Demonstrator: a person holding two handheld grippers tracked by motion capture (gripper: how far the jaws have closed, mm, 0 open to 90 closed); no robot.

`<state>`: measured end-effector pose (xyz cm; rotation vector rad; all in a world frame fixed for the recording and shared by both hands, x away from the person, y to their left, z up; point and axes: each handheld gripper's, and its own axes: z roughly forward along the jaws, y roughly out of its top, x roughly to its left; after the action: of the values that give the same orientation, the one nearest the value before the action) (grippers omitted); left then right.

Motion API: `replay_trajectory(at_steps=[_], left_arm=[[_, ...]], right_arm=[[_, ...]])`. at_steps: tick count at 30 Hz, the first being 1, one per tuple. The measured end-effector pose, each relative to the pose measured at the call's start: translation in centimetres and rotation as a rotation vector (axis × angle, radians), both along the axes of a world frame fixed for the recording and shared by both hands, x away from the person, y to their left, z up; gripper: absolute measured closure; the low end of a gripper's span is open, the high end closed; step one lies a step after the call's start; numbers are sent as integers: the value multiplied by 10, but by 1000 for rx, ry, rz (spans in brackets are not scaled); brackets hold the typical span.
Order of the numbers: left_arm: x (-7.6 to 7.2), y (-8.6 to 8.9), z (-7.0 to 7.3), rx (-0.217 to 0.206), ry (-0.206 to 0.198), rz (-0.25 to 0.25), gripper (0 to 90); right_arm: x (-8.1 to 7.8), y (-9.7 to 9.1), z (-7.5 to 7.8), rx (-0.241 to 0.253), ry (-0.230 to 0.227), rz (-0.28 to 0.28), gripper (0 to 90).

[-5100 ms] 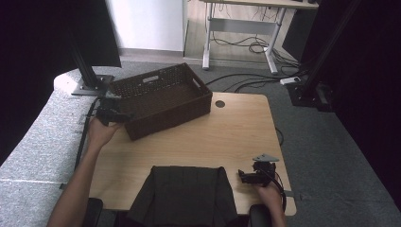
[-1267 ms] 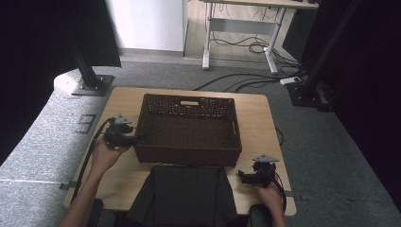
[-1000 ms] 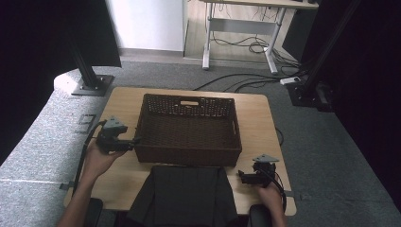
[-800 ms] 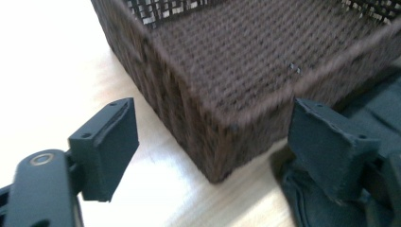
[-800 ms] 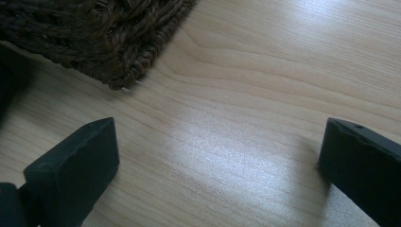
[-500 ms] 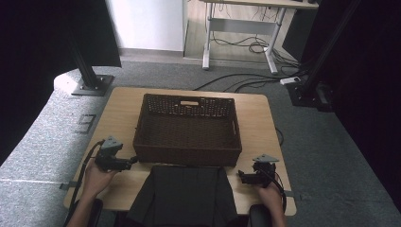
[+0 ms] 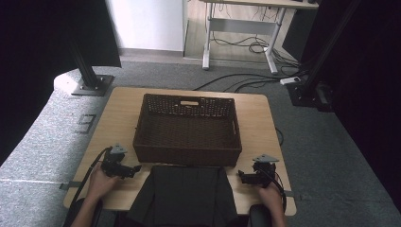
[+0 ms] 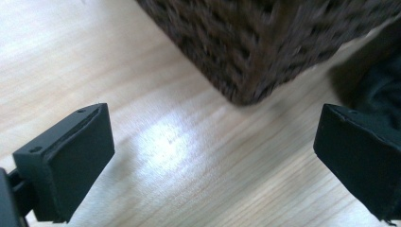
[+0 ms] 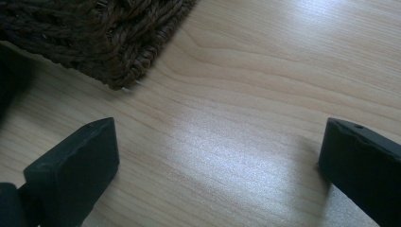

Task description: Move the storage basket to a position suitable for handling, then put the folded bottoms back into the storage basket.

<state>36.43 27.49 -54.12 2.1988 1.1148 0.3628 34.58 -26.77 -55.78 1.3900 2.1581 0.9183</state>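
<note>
L gripper (image 7: 135, 169): jaws just opened wide, nothing betw. R gripper (image 7: 242, 177): open, empty. Both on table (image 7: 118, 109), front edge. Basket (image 7: 187, 128): centre, long axis L–R, just ahead of both; L slightly nearer. Dark cloth (image 7: 184, 196) betw. grippers.

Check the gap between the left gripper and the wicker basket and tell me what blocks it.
Nothing visible does. The left gripper sits by the near-left corner of the basket, jaws open with nothing between them. In the left gripper view only bare table lies before the corner. The dark cloth lies to the side.
</note>
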Motion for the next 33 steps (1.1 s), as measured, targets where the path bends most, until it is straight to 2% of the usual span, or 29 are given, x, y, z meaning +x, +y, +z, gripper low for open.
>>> replay_trajectory(at_steps=[1, 2, 3, 19, 24, 27, 29, 31, 33], left_arm=[[1, -3, -4, 19, 8, -9, 0], [1, -3, -4, 19, 8, -9, 0], [0, -5, -6, 33, -18, -9, 0], [-1, -7, -7, 24, -29, 3, 0], [-3, -8, -5, 35, -9, 9, 0], [-5, -9, -3, 47, 18, 7, 0], [-6, -9, 0, 31, 43, 2, 0], [-10, -11, 4, -20, 56, -17, 0], [-14, -13, 9, -91, 58, -44, 0]], right_arm=[[0, 0, 0, 0, 0, 0, 0], [0, 0, 0, 0, 0, 0, 0], [0, 0, 0, 0, 0, 0, 0], [0, 0, 0, 0, 1, -4, 0], [0, 3, 3, -14, 36, -4, 0], [-4, 9, 7, -18, 60, 33, 1], [-5, 11, 9, -15, 63, 42, 1], [-10, 16, 17, 4, 53, 67, 0], [-13, 18, 20, 11, 47, 72, 0]])
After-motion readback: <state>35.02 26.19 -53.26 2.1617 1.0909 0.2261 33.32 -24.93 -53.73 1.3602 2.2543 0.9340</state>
